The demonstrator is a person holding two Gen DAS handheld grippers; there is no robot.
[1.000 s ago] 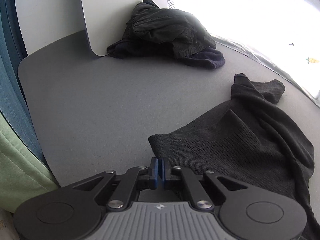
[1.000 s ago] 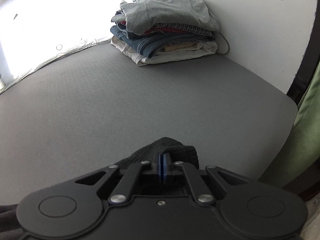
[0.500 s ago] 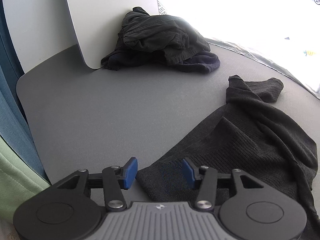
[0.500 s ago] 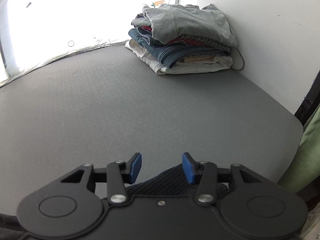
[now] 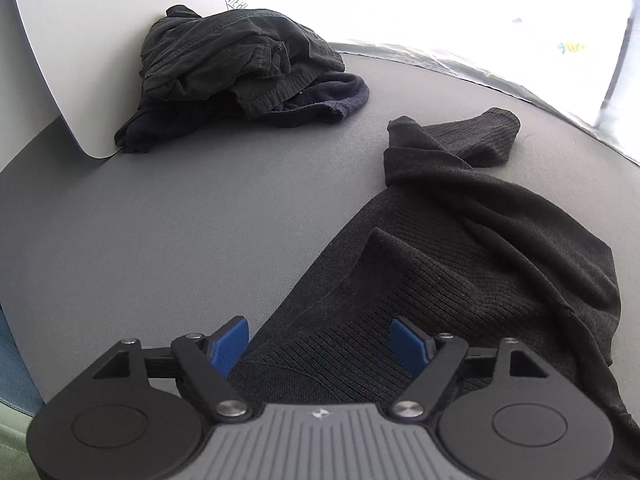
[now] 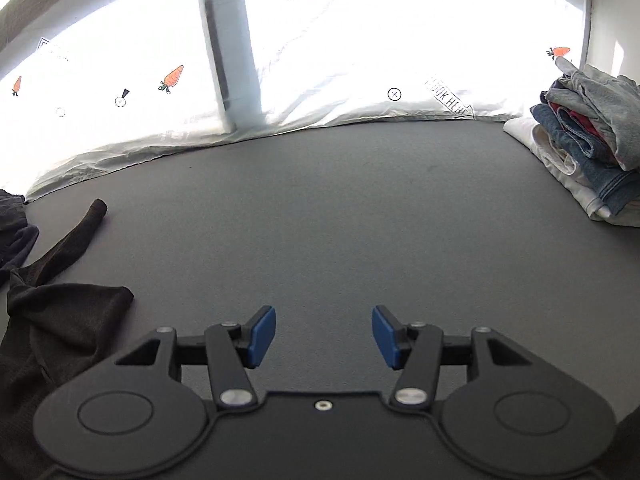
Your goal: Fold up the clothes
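Left wrist view: the left tool [image 5: 320,344] is seen spread wide, with nothing gripped between its blue pads [image 5: 230,342]; the near hem of a dark ribbed sweater [image 5: 460,264] lies under and between them on the grey counter [image 5: 180,216]. The sweater is spread rumpled, one sleeve [image 5: 476,140] reaching away toward the bright window. A heap of dark clothes [image 5: 240,72] is piled at the far left against a white board [image 5: 80,40]. In the right wrist view, the right tool [image 6: 324,334] is likewise held wide apart and empty over bare counter [image 6: 340,208], the sweater [image 6: 60,320] lying to its left and a stack of folded clothes [image 6: 592,144] at the far right.
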